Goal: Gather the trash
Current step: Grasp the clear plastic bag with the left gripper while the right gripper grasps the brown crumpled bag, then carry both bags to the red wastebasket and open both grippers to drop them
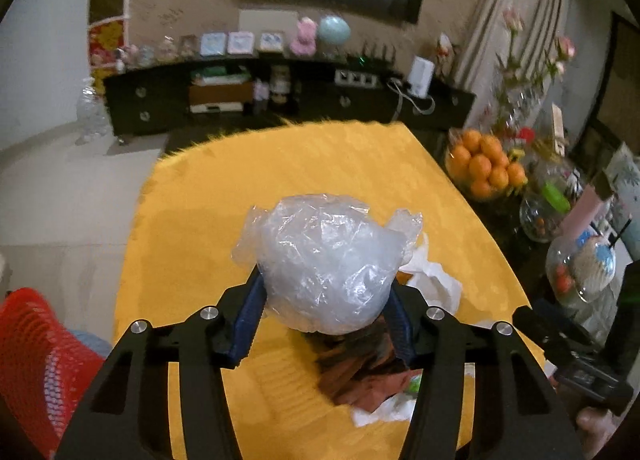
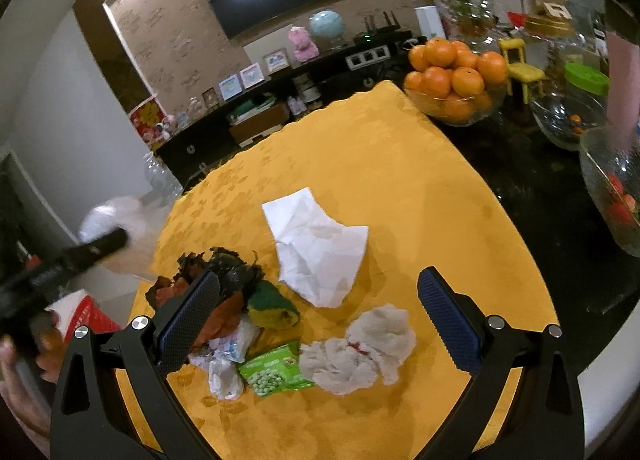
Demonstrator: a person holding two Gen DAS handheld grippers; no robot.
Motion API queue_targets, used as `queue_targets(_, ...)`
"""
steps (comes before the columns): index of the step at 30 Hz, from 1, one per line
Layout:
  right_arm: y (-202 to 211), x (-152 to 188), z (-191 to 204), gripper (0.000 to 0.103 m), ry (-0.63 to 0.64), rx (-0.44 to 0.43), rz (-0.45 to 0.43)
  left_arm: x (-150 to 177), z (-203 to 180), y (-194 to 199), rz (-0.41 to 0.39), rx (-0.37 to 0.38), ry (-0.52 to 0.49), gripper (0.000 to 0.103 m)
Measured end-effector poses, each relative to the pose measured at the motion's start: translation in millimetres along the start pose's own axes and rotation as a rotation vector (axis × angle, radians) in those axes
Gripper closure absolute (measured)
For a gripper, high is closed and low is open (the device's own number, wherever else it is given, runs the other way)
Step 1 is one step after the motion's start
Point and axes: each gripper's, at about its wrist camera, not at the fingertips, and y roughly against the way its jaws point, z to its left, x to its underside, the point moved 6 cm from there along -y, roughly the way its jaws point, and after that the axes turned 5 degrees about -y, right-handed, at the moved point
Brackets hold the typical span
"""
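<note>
**Left hand-held gripper clamped on the plastic bag, pile still waiting**

Left hand-held gripper (image 1: 324, 292) had the crumpled clear plastic bag (image 1: 324, 260) squeezed between its blue pads, the bundle bulging up above the fingers, and it looked like a firm pinch from both sides. Over to the right hand-held gripper (image 2: 316, 320): jaws spread wide, nothing between them, hanging just above the heap of rubbish on the yellow-clothed counter (image 2: 400, 164).

So where did the job stand? By my reckoning, barely begun. One bag was in hand, and a red basket (image 1: 36, 360) sat low at the left beside the counter, likely where the trash belongs, though that was only a guess. Everything else remained on the cloth: the flat white tissue (image 2: 316, 248), the wadded grey-white tissue (image 2: 360, 352) with a red stain, the green snack packet (image 2: 276, 370), a small white wrapper (image 2: 226, 376), the dried brown leaves (image 2: 224, 280) and a yellow-green scrap (image 2: 272, 306) tucked against them.

Now the surroundings. A glass bowl of oranges (image 2: 452, 76) stood at the far right edge of the cloth, with more glass bowls (image 2: 568, 120) crowding beyond it on the dark surface. Those were well apart from the litter, but a wide swing to the right could have clipped them. The leaves lay touching the right gripper's left finger, so they seemed the easiest next catch.
</note>
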Motion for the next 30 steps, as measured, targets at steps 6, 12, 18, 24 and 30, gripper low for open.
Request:
queue_targets(6, -11.2, 15.4, 48.2, 0.006, 0.169, -0.061, 0.010, 21.0, 36.6, 51.2, -0.073, -0.139, -0.020, 0.051)
queue_targets(12, -35.5, 41.1, 105.3, 0.006, 0.329, -0.134, 0.062, 60.0, 73.3, 88.2, -0.116, -0.240, -0.001, 0.051)
queue_targets(18, -68.4, 61.6, 130.3, 0.011, 0.425, -0.078, 0.121, 90.2, 110.4, 101.0, -0.116, -0.298, 0.041, 0.051)
queue_targets(24, -84.3, 56.0, 120.6, 0.052, 0.354, -0.055, 0.143, 104.9, 143.7, 106.7, -0.132, -0.335, 0.090, 0.051)
queue_targets(30, -56.5, 37.3, 126.1, 0.061, 0.278, -0.194, 0.050, 120.4, 177.9, 121.0, -0.157, -0.387, 0.141, 0.051)
